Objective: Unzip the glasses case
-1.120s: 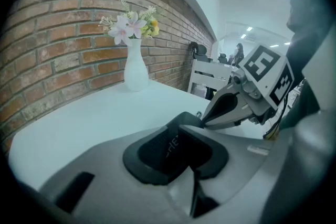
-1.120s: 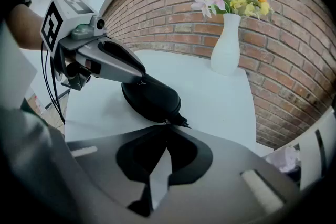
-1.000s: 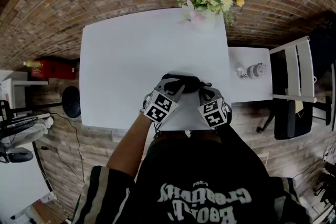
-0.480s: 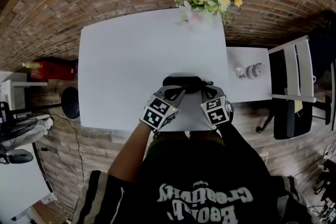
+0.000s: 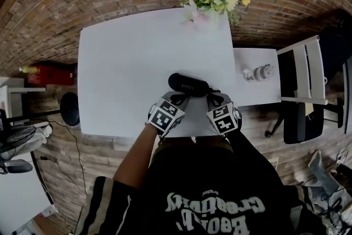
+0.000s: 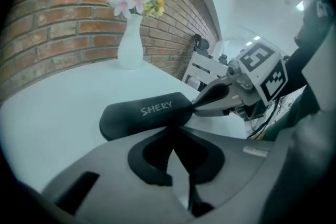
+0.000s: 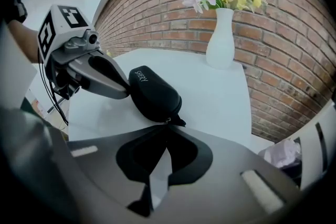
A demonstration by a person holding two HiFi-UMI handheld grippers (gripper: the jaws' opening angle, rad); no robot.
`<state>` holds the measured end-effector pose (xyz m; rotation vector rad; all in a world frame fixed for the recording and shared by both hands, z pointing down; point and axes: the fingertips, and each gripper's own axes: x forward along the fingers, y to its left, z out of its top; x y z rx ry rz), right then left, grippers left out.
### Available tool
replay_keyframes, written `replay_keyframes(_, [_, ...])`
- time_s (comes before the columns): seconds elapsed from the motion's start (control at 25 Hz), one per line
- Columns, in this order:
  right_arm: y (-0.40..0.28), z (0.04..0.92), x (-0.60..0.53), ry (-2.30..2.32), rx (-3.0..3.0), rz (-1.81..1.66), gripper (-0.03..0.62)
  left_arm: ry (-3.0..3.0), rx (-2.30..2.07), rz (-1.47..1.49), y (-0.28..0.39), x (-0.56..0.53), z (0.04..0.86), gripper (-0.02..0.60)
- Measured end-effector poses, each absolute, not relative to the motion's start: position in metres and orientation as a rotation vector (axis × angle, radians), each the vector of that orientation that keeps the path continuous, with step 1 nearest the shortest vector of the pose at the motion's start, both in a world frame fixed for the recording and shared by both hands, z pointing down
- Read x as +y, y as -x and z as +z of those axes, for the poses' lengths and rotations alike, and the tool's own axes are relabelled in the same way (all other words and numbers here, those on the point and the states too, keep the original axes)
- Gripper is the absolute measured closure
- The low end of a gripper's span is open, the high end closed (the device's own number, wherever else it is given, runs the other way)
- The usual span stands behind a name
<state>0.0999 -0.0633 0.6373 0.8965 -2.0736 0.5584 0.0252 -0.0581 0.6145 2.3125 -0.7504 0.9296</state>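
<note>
A black glasses case printed SHERY lies near the front edge of the white table. It sits slightly askew. My left gripper is shut, its tips against the case's near side. I cannot tell whether any fabric is pinched. My right gripper is shut on the small zipper pull at the case's right end. In the right gripper view the left gripper's fingers rest against the case's other end. The right gripper's fingers show at the case's end in the left gripper view.
A white vase of flowers stands at the table's far edge, against the brick. A smaller white side table with small objects and a white chair stand to the right. The table's front edge runs just under both grippers.
The left gripper's jaws, open around the case's left end a second ago, are now shut. The case has swung so its left end lies farther from me. The right gripper has barely moved.
</note>
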Motion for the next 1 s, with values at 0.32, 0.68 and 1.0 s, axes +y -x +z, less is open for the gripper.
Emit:
replay_keyframes(0.32, [-0.057,0.630,-0.043,-0.744,-2.148,0.530,0.579,-2.271,-1.036,0.971,0.013,-0.083,0.611,0.578])
replay_keyframes(0.68, [-0.050,0.635,-0.039,-0.747,-2.151,0.536,0.579,-2.405,-1.031,0.834,-0.013,-0.105,0.562,0.532])
replay_keyframes(1.0, [-0.054,0.633,-0.043,-0.790,-2.148,0.513,0.580,-2.407,-1.066,0.949,-0.017,-0.108,0.593,0.494])
